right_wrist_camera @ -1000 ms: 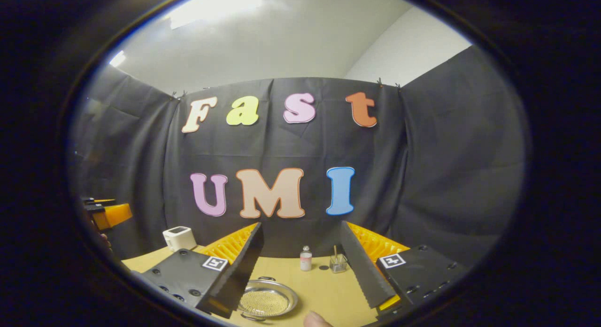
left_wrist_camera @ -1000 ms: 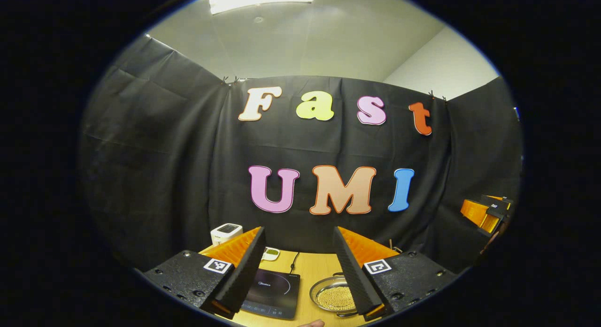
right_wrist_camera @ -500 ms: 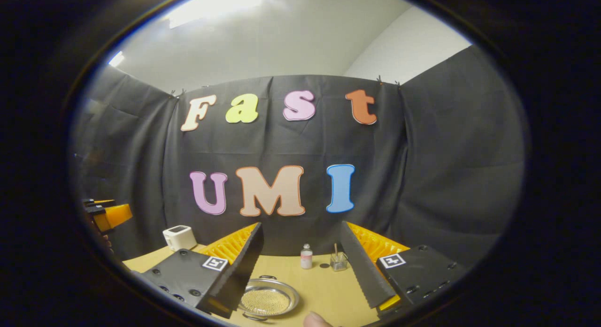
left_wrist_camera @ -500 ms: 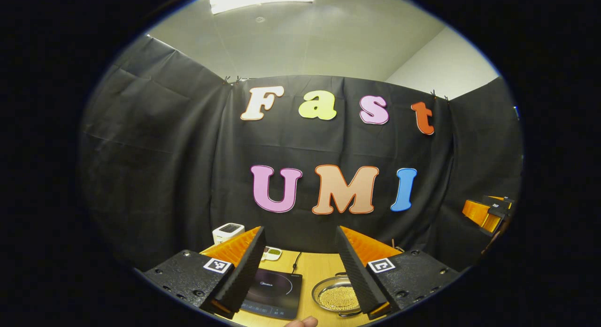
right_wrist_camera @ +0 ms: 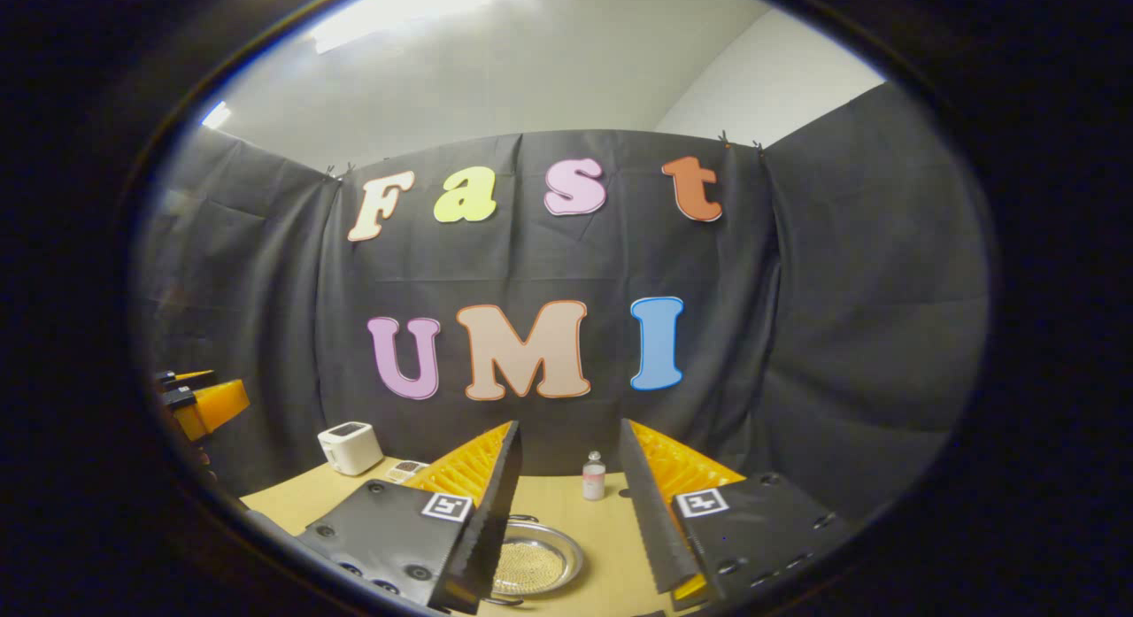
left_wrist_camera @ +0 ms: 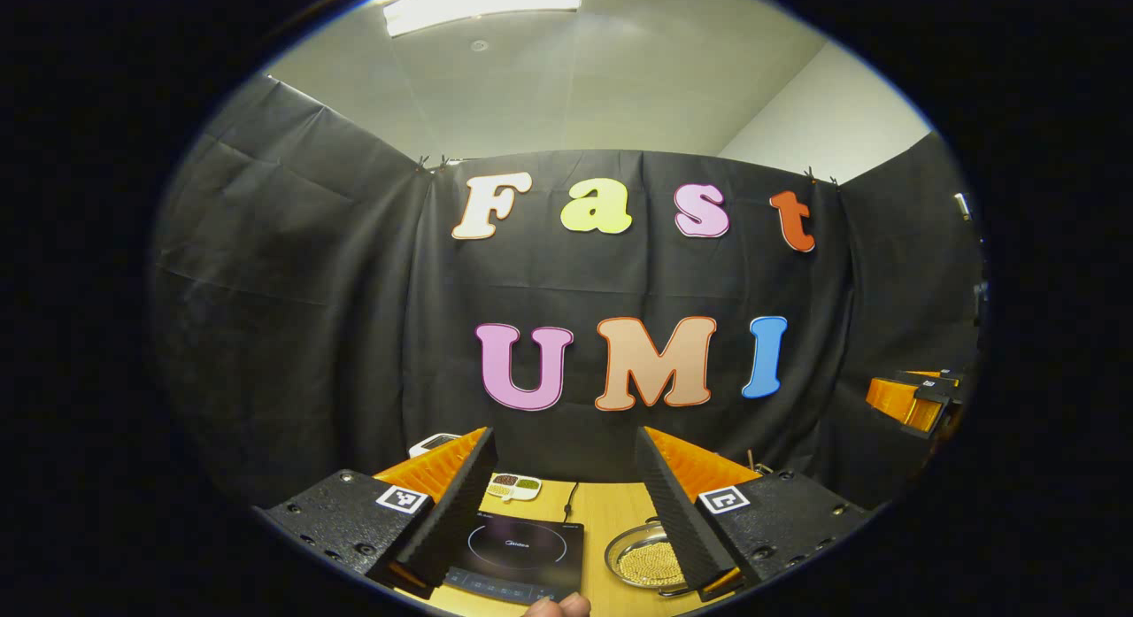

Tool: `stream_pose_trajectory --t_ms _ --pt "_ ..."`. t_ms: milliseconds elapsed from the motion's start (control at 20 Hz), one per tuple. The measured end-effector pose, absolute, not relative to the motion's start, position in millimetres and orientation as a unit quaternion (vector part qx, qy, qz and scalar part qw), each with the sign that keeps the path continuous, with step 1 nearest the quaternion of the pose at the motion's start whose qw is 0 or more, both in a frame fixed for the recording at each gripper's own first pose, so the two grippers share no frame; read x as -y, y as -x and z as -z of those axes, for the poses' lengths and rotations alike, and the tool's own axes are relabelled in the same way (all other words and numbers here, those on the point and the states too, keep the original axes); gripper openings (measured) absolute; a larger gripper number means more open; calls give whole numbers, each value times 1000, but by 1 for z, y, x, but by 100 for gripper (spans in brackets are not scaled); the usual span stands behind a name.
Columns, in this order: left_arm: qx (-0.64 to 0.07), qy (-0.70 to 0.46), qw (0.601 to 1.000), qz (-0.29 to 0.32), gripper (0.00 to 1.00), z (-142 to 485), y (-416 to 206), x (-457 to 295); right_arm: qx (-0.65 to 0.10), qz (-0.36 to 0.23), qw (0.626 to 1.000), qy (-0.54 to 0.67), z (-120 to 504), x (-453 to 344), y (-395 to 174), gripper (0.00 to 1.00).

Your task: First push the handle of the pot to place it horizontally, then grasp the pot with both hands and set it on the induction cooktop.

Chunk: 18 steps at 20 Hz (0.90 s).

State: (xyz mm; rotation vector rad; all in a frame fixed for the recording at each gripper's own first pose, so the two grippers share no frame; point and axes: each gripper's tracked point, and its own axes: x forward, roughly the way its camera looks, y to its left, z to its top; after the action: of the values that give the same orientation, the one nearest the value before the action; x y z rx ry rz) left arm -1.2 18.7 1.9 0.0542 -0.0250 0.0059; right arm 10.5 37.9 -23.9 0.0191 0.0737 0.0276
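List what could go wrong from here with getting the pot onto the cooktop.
1. The pot is a shallow metal pan filled with small beads; tilting it during a two-gripper lift could likely spill them.
2. The induction cooktop sits close beside the pot, so a hard push on the handle may slide the pot into it.
3. The small bottle stands behind the pot and could be knocked over by the right gripper.

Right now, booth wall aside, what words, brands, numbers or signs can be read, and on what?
On the black glass induction cooktop: a small printed mark, too small to read.
On the left tongs and right tongs: square black-and-white markers, coded patterns, no words.
On the small clear bottle: pinkish band, too blurred to read.
Nothing legible.
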Motion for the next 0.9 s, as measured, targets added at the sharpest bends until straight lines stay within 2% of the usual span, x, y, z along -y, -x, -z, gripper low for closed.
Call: stream_pose_trajectory --t_ms 150,200,300,450,500,550,600,700,800,900 --pt "10 -27 1000 0 92 1 2 -29 -51 -11 999 -1 39 -50 -14 61" --pt "9 -27 1000 2 92 3 1 -34 -53 -15 998 -1 41 -59 -16 32" --pt "7 -27 1000 6 95 6 0 -40 -60 -14 998 0 51 -69 -18 33" --pt "3 -23 1000 13 92 15 -2 -53 -102 -26 994 1 79 -89 -18 7" --pt "-3 -21 1000 15 92 19 -2 -57 -114 -30 993 4 86 -94 -19 13" --pt "-6 -17 1000 17 92 23 -3 -60 -133 -38 990 3 100 -100 -24 13" --pt "-9 -13 1000 18 95 25 -5 -63 -147 -46 988 -4 106 -107 -21 8" --pt "-14 -15 1000 12 92 31 -9 -72 -174 -74 982 -29 120 -123 -20 3" --pt "-18 -14 1000 4 99 35 -15 -76 -213 -102 971 -37 149 -137 -22 2" --pt "-28 -14 1000 -1 92 44 -24 -75 -246 -118 961 -37 178 -144 -28 3"
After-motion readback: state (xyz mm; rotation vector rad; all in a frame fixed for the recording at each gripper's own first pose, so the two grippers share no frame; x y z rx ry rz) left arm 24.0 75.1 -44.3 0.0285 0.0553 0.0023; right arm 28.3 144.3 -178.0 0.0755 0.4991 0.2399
